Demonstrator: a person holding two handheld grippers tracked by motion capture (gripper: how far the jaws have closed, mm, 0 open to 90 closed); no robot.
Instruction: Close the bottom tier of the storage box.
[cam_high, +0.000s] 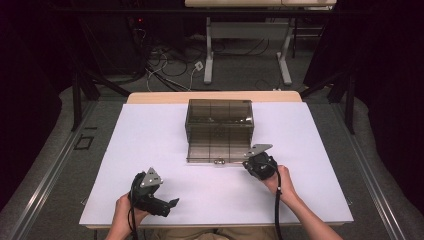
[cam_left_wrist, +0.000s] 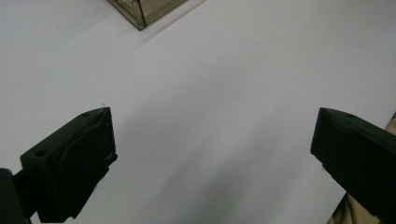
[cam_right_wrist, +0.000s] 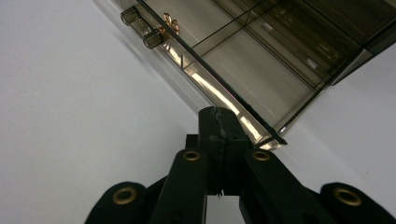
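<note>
The smoked transparent box (cam_high: 219, 131) stands on the white surface (cam_high: 150, 145), centred between its left and right edges and toward the far edge, with its lid folded down flat toward the person. The lid panel (cam_right_wrist: 243, 70) ends at a front edge that runs parallel to the surface's near edge and carries a small latch (cam_right_wrist: 144, 28) at its middle. The right gripper (cam_high: 248, 165) is at the right-hand corner of that front edge; in the right gripper view its jaws are fully closed, pad against pad, with nothing between them, and their tip sits at the lid's corner; whether it touches cannot be told. The lid thus lies ahead and to the left of this gripper, its long axis crossing the gripper's line. The right forearm (cam_high: 305, 215) enters from the near edge, angled inward. The left gripper (cam_high: 170, 205) is well apart from the box, near the surface's near-left corner, jaws spread wide and empty, pointing right along the near edge.
</note>
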